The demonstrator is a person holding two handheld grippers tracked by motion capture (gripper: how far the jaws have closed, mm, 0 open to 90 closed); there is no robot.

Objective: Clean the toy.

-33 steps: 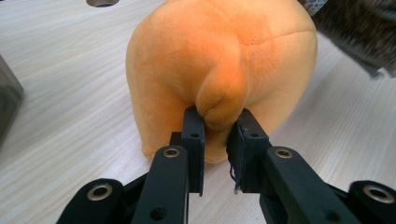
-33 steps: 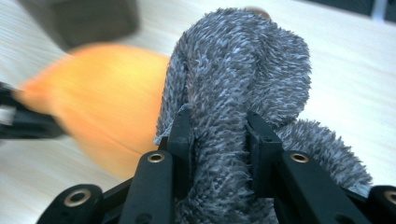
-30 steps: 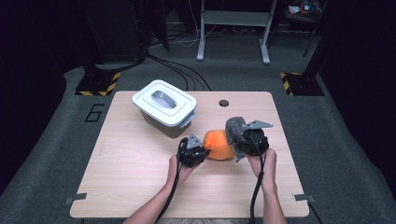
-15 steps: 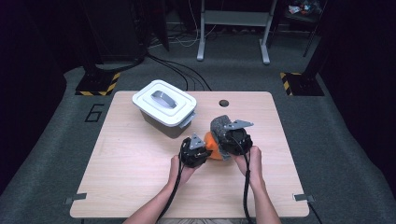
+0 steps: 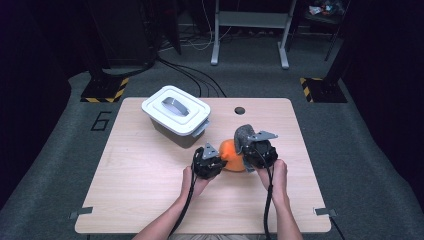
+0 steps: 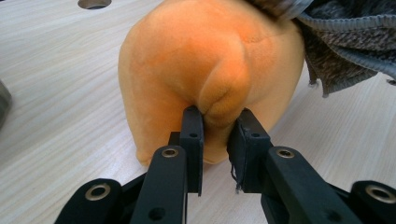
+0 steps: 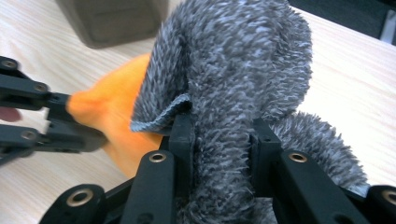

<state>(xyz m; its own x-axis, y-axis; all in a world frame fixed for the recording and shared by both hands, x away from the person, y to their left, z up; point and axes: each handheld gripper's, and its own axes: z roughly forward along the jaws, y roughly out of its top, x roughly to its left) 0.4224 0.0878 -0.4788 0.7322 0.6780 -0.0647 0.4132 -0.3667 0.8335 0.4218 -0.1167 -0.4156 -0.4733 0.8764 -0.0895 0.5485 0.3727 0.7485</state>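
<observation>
**Me:** My left gripper (image 6: 215, 135) is pinching a soft bump on the orange plush toy (image 6: 205, 60). Its own camera shows the two black jaws squeezing that bump between them. My right gripper (image 7: 223, 135) is clamped on the fuzzy grey cloth (image 7: 233, 70), and its jaws are sunk into the fluff.

**Helper:** Where is the toy?

**Me:** It sits on the wooden table (image 5: 150, 200), between my two grippers. From up high I see the left gripper (image 5: 209, 161) on one side of the orange toy (image 5: 229, 152) and the right gripper (image 5: 256, 150) on the other, with the grey cloth (image 5: 243, 134) on top of the toy.

**Helper:** What does the high view add?

**Me:** The white box (image 5: 175, 110) with its lid on, near the toy and farther back on the table. It also shows a round hole (image 5: 239, 110) in the table. The close views show the pinching, which looks too small from above. In the right gripper view I also see the other gripper (image 7: 51, 123) holding the orange toy (image 7: 112, 116).
</observation>
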